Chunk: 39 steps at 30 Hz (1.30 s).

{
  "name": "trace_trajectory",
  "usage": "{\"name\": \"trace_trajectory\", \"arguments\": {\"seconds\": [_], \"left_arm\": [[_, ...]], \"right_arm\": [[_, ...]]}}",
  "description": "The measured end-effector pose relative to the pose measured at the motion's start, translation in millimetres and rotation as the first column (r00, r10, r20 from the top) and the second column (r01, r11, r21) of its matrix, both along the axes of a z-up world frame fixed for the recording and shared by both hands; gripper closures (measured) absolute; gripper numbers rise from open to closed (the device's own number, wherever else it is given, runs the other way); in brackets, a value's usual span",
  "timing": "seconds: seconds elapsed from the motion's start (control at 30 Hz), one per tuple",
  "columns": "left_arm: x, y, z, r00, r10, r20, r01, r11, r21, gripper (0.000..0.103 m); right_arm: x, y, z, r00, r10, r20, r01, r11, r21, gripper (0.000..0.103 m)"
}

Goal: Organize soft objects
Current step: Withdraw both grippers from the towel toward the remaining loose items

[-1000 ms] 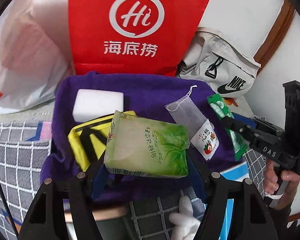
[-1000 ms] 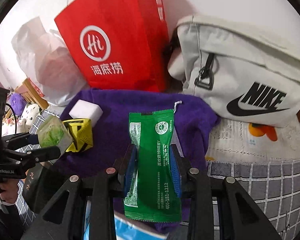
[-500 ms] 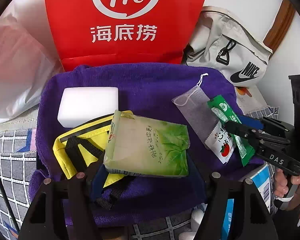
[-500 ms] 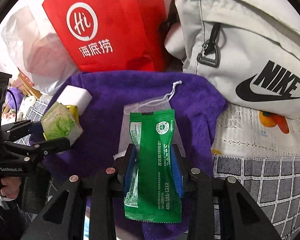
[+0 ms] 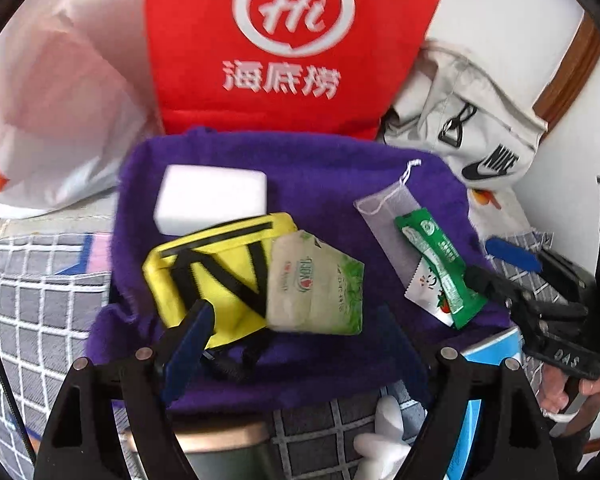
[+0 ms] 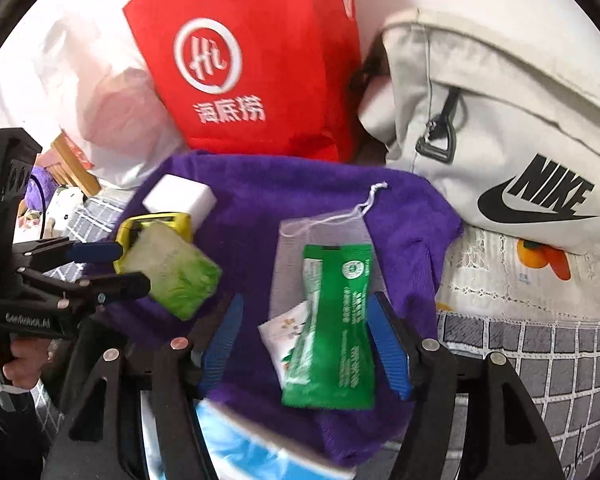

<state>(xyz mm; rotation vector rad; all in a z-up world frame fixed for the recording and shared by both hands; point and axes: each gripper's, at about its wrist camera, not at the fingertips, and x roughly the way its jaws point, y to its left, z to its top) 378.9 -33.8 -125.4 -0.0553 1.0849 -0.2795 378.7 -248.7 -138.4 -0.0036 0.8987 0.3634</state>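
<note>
Both grippers opening: left gripper [image 5: 296,332] spread, tissue pack [image 5: 314,284] freed between fingers; right gripper [image 6: 304,344] likewise, green sachet [image 6: 332,328] loose. Best withdraw straight, avoiding snags on purple towel [image 5: 320,168].

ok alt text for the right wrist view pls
The right gripper is opening, its blue pads clear of a green sachet lying on a mesh drawstring pouch on a purple towel. Behind stand a red bag and a white Nike bag.
</note>
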Motion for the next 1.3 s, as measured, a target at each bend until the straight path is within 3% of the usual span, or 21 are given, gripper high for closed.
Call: {"name": "trace_trajectory", "arguments": {"seconds": [0.2,0.37,0.6,0.67,0.77,1.0,1.3], "left_arm": [[-33.9,25.5,24.7,0.997,0.036,0.071,-0.033,0.998,-0.044,0.020],[-64.0,39.8,35.4,0.997,0.041,0.072,-0.039,0.999,-0.034,0.021],[-110.9,66.4,40.1,0.994,0.077,0.074,-0.071,0.994,-0.081,0.021],[-125.2,75.5,39.4,0.993,0.095,0.074,-0.088,0.992,-0.092,0.021],[-146.2,86.6,36.2,0.990,0.113,0.088,-0.104,0.990,-0.098,0.021],[-178.1,107.9,17.4,0.985,0.156,0.080,-0.144,0.981,-0.133,0.021],[-203.0,122.8,-6.6,0.984,0.158,0.080,-0.147,0.981,-0.128,0.021]], "right_arm": [[-57.0,12.0,22.5,0.998,0.031,0.052,-0.031,1.000,-0.002,0.039],[-106.4,25.0,27.4,0.998,0.054,0.034,-0.054,0.998,0.025,0.039],[-168.6,49.7,31.3,0.994,0.099,0.050,-0.100,0.995,0.016,0.041],[-180.6,55.9,30.1,0.993,0.108,0.049,-0.108,0.994,0.004,0.046],[-199.1,65.5,21.9,0.991,0.130,0.028,-0.130,0.991,-0.003,0.055],[-233.6,96.1,-13.4,0.975,0.217,-0.045,-0.218,0.976,-0.024,0.056],[-218.7,120.6,-49.3,0.979,0.185,-0.081,-0.189,0.981,-0.035,0.059]]}}
